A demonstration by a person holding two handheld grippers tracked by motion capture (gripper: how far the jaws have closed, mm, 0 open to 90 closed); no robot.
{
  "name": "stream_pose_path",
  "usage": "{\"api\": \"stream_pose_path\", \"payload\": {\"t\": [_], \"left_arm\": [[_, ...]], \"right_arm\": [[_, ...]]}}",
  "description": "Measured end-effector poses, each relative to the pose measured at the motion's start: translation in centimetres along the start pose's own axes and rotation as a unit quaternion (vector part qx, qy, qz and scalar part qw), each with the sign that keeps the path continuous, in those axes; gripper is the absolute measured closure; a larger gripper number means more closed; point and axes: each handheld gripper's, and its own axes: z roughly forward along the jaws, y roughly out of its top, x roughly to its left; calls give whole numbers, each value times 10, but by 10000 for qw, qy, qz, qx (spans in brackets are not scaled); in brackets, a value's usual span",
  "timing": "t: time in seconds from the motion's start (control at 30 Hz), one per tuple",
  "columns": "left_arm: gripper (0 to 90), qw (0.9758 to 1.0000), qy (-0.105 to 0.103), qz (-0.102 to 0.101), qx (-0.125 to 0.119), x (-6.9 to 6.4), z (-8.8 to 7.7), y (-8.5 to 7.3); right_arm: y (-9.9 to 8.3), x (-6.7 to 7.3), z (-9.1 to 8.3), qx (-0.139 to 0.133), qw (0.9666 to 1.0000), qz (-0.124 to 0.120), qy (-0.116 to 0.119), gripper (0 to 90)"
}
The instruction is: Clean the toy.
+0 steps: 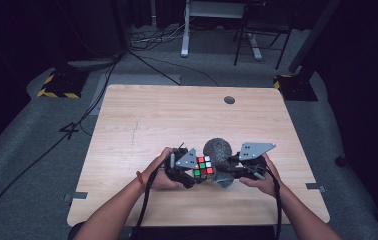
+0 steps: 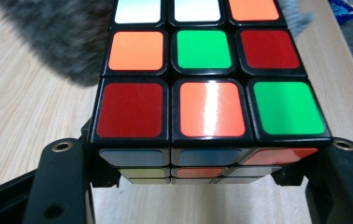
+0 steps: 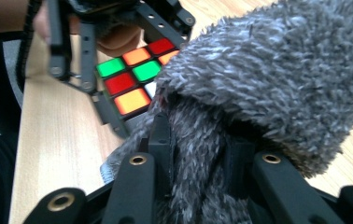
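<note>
Cube (image 2: 207,84) sat clamped in my left gripper (image 1: 189,172) at lower centre of the high view, above the table (image 1: 142,120). Just right, my right gripper (image 1: 237,172) pinched the grey furry pouch (image 3: 268,79), touching it. I judged bagging came next: the pouch mouth needed opening.

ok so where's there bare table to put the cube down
The far half of the table is bare up to the round hole, and so are its left and right edges. It is crowded near the front middle, where the left gripper holds the cube against the grey fuzzy thing.
</note>
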Motion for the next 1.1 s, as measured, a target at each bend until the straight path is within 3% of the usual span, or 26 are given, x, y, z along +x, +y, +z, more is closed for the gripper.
{"api": "stream_pose_path", "payload": {"t": [0.23, 0.43, 0.47, 0.67, 0.73, 0.9, 1.07, 1.1], "left_arm": [[338, 9996, 13, -108, -265, 1, -8, 2], [338, 9995, 101, -147, -273, 5, -11, 2], [338, 9992, 159, -226, -295, 7, -13, 0], [338, 9990, 229, -344, -196, 12, -13, -5], [338, 9990, 161, -410, -89, 14, -7, -9], [338, 9992, -16, -386, -74, 10, -2, -9], [338, 9993, -115, -298, -175, 5, -2, -5], [338, 9994, -92, -258, -204, 4, -5, -4]], "right_arm": [[-11, -2, 12, 357, 9993, 56, 42, 711], [-16, -1, 17, 487, 9987, 97, 124, 711], [-17, 1, 19, 535, 9984, 79, 138, 711], [-11, 6, 14, 327, 9991, -46, 257, 709], [-7, 9, 9, 154, 9995, -102, 269, 709], [-3, 9, 6, 105, 9997, -167, 123, 710], [-4, 2, 9, 137, 9999, -57, 4, 711], [-8, -1, 14, 221, 9997, 63, 41, 711]]}}
